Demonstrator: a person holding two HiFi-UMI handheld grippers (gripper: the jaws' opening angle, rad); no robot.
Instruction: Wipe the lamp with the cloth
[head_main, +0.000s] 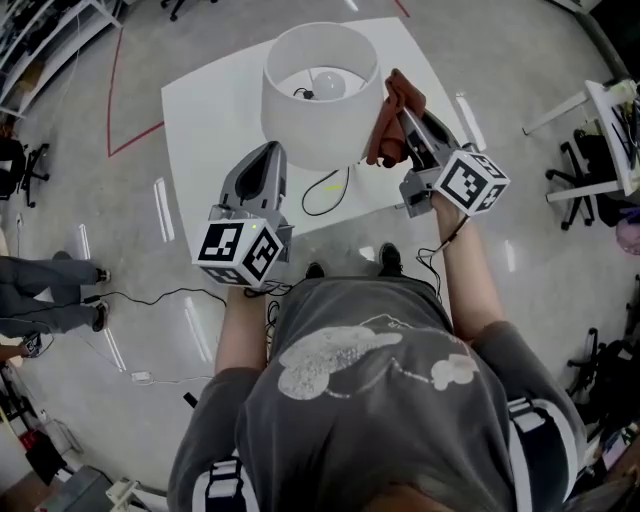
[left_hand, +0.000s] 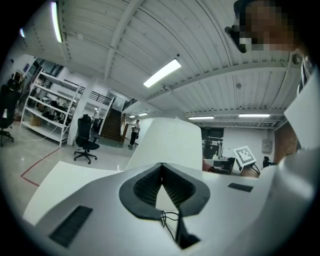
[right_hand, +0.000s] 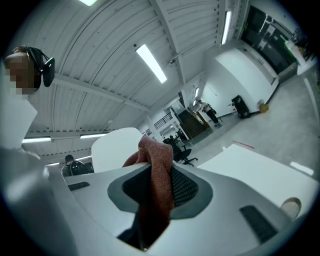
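Note:
A lamp with a white drum shade (head_main: 318, 92) stands on a white table (head_main: 200, 115); its bulb shows through the open top. My right gripper (head_main: 408, 125) is shut on a rust-red cloth (head_main: 393, 115), which touches the shade's right side. In the right gripper view the cloth (right_hand: 157, 172) bulges up between the jaws, with the shade (right_hand: 114, 147) just beyond. My left gripper (head_main: 272, 152) hangs below the shade's left side, shut and holding nothing. In the left gripper view its pads (left_hand: 150, 186) meet, and the shade (left_hand: 170, 142) rises close ahead.
The lamp's black cord (head_main: 325, 190) loops on the table near its front edge. Another white table (head_main: 600, 105) and an office chair (head_main: 585, 165) stand at the right. A person's legs (head_main: 45, 290) are at the left, and a cable (head_main: 170, 298) runs over the floor.

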